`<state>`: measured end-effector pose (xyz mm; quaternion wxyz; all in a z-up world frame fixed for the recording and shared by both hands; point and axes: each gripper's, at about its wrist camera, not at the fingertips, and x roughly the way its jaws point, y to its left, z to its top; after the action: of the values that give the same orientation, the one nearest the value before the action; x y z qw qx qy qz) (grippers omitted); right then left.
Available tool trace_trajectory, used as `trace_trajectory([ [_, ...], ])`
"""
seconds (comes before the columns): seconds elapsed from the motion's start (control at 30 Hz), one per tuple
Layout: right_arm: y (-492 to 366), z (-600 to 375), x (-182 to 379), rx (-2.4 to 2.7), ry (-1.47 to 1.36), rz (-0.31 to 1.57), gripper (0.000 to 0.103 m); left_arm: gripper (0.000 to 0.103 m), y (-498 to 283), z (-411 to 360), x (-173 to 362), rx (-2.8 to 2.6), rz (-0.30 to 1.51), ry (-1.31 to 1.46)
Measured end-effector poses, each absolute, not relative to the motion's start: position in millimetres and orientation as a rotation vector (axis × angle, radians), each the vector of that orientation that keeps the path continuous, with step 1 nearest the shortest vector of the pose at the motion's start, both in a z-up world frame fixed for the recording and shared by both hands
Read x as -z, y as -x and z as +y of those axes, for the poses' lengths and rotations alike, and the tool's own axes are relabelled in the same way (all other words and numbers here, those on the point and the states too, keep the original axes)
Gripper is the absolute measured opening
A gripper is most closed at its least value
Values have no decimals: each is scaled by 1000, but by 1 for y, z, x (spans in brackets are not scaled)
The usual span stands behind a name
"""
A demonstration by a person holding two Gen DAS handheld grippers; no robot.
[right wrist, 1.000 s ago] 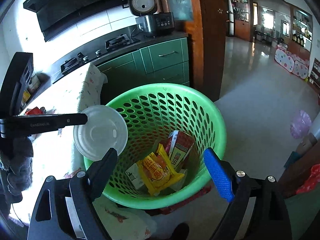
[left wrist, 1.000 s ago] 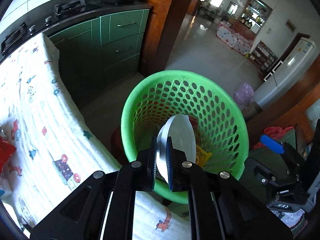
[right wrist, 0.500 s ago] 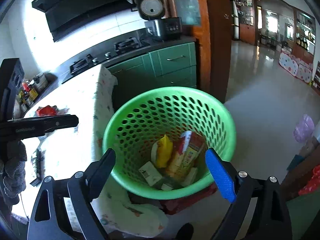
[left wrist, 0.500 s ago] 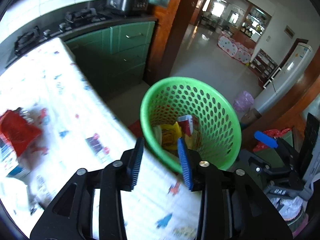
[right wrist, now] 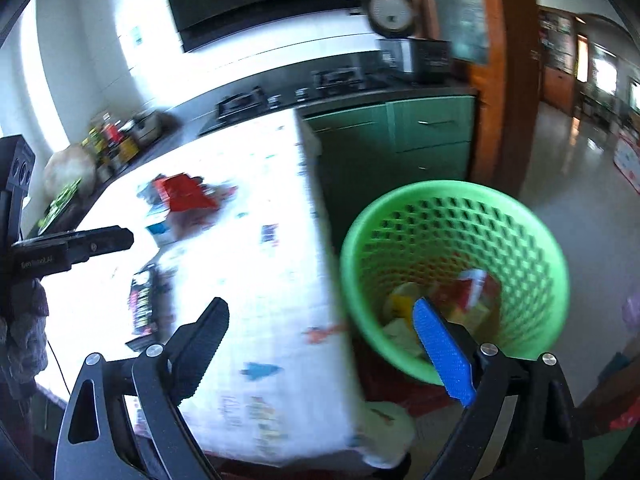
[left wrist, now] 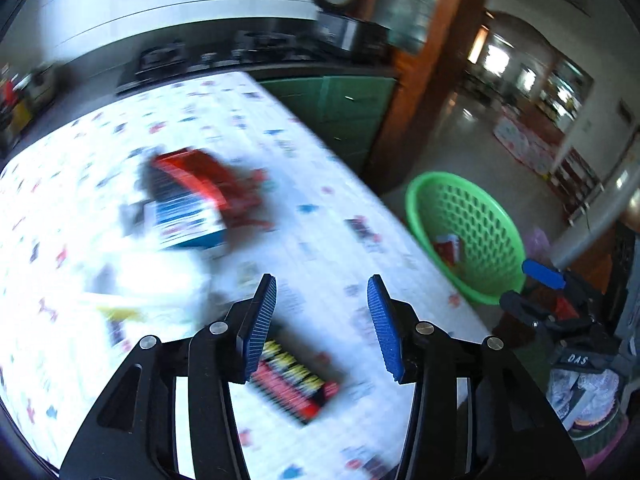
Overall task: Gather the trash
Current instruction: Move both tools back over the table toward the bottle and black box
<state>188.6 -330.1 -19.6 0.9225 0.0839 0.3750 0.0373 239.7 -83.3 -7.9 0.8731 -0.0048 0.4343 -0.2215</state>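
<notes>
My left gripper (left wrist: 322,324) hangs over the table (left wrist: 320,184). Its blue-padded jaws are opening and nothing is between them. Just below it lies a black, red and yellow packet (left wrist: 292,380). Farther back are a red packet (left wrist: 224,184), a blue-and-white box (left wrist: 180,216) and a blurred white item (left wrist: 156,276). The green perforated basket (right wrist: 500,232) stands on the floor off the table's right edge, with wrappers and cartons (right wrist: 452,300) inside. My right gripper (right wrist: 324,348) hovers by the table's corner, next to the basket. Its jaws are opening wide and are empty.
A patterned white cloth (right wrist: 272,208) covers the table and hangs over its edge. Green cabinets (right wrist: 432,136), a black counter with a stove (right wrist: 336,80) and a rice cooker (right wrist: 390,8) line the back. A wooden door frame (right wrist: 508,80) stands behind the basket.
The white round lid has left my left gripper, which opened and swung from above the basket to over the table. My right gripper also swung towards the table and opened wider.
</notes>
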Motion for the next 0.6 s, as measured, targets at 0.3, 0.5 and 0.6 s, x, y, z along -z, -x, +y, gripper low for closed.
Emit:
trace_trajectory([
  [0.3,-213,-242,26,-259,-81,816,91,51,-233,10,11,294,884,100],
  [0.5,-224,-190,39,-347,-18,848,91,51,-227,52,21,224,894,162],
  [0.6,-231,-165,48,-382,8,868,88,51,-222,66,27,203,903,177],
])
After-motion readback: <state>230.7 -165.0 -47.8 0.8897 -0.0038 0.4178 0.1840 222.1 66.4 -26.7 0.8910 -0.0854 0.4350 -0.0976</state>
